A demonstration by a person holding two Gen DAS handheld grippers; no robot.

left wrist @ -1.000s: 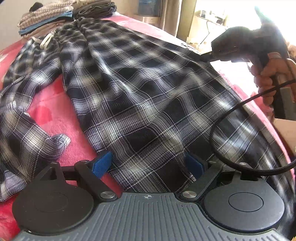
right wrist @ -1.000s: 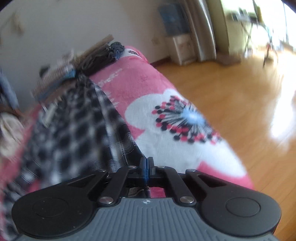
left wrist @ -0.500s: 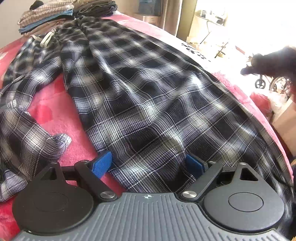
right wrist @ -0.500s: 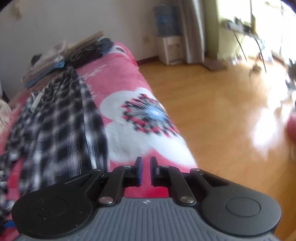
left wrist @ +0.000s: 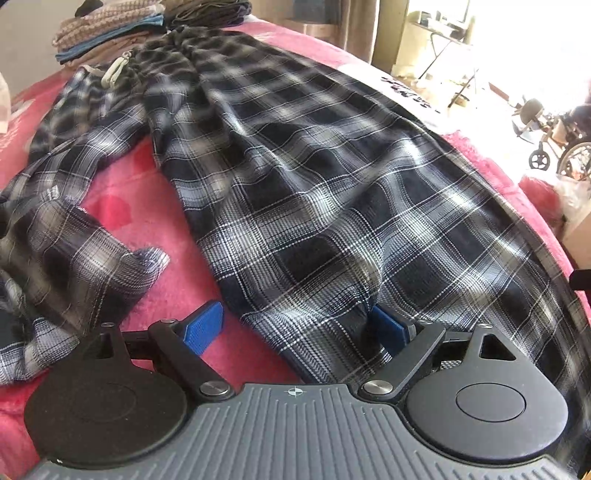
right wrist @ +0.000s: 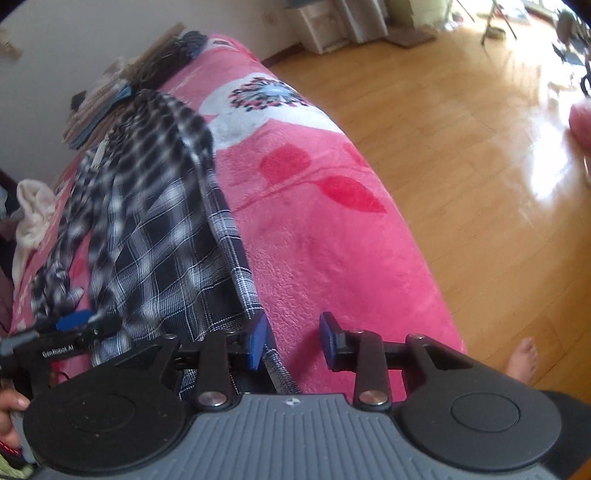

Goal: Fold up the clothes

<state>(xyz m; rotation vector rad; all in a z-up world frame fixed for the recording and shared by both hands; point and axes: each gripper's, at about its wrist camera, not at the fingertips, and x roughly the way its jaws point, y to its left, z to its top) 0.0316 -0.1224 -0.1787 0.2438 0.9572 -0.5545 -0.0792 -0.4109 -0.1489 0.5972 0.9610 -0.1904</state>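
wooden floor (right wrist: 461,155) shows only beyond the right gripper (right wrist: 293,341).

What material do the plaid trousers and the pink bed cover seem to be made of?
The plaid trousers look like thin woven cloth, perhaps cotton flannel: matte, with fine thread lines and soft creases. The pink bed cover looks like plush fleece: its surface shows a fuzzy, short pile and a printed flower. Neither fibre can be told for certain.

One pair of plaid trousers (left wrist: 314,192), one pink blanket (right wrist: 332,229), two stacks of folded clothes (left wrist: 107,33).
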